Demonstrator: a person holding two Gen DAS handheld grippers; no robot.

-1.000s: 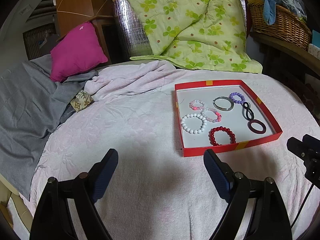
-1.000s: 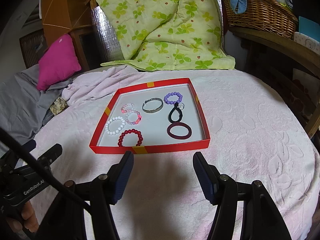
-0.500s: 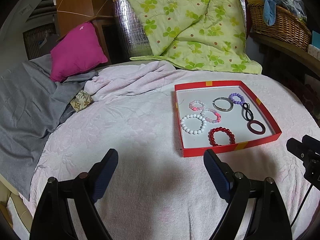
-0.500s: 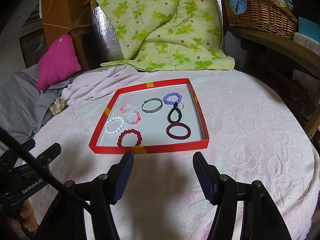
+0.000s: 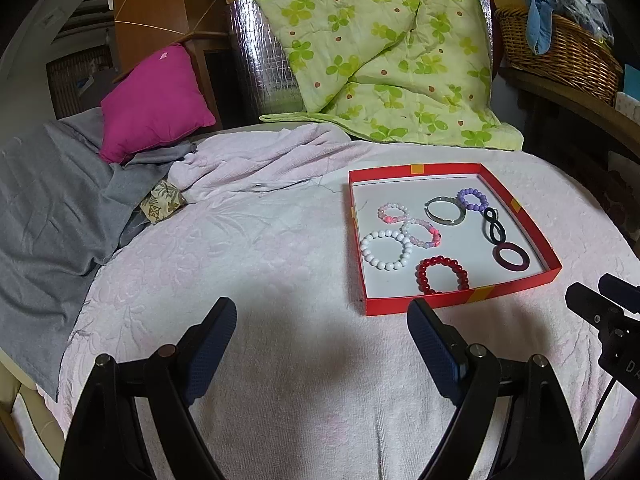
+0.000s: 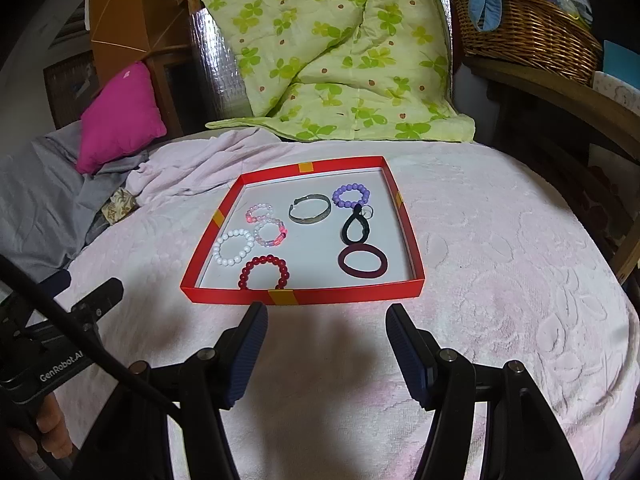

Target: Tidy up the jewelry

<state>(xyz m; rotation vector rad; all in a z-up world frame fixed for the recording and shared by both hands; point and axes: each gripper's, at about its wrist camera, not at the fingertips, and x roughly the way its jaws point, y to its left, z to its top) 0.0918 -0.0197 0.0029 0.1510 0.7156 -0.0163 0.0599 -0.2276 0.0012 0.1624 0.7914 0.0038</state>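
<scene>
Left claw [image 5: 320, 320]: jaws spread wide, nothing between them, hovering over the pale pink bedspread [image 5: 260, 264] to the left of the tray's near corner. Its tips also show at the left edge of the right wrist view [image 6: 100, 296].

Right claw [image 6: 324, 320]: jaws spread, empty, just short of the near wall of the tray. Its tips appear at the right edge of the left wrist view [image 5: 600, 300].

Red shallow tray [image 6: 224, 288] with white floor lies flat on the bedspread, yellow tape patches on its walls. Contents, right wrist view:
- white bead bracelet [image 6: 233, 253], left side
- dark red bead bracelet [image 6: 264, 272], near wall, just beside the white one
- two pink bead bracelets [image 6: 260, 213] [image 6: 272, 233], touching or overlapping each other; the nearer one touches the white bracelet
- silver open bangle [image 6: 310, 209], centre back
- purple bead bracelet [image 6: 350, 195], back right
- black hair tie [image 6: 355, 228], twisted into a loop, just nearer than the purple beads; small clear ring [image 6: 367, 211] beside it
- maroon hair tie [image 6: 363, 262], near right, lying flat

Surroundings: green clover-print quilt [image 6: 340, 60] beyond the tray; magenta cushion [image 5: 154, 100] and grey cloth [image 5: 48, 208] at left; wicker basket [image 6: 524, 36] upper right.
</scene>
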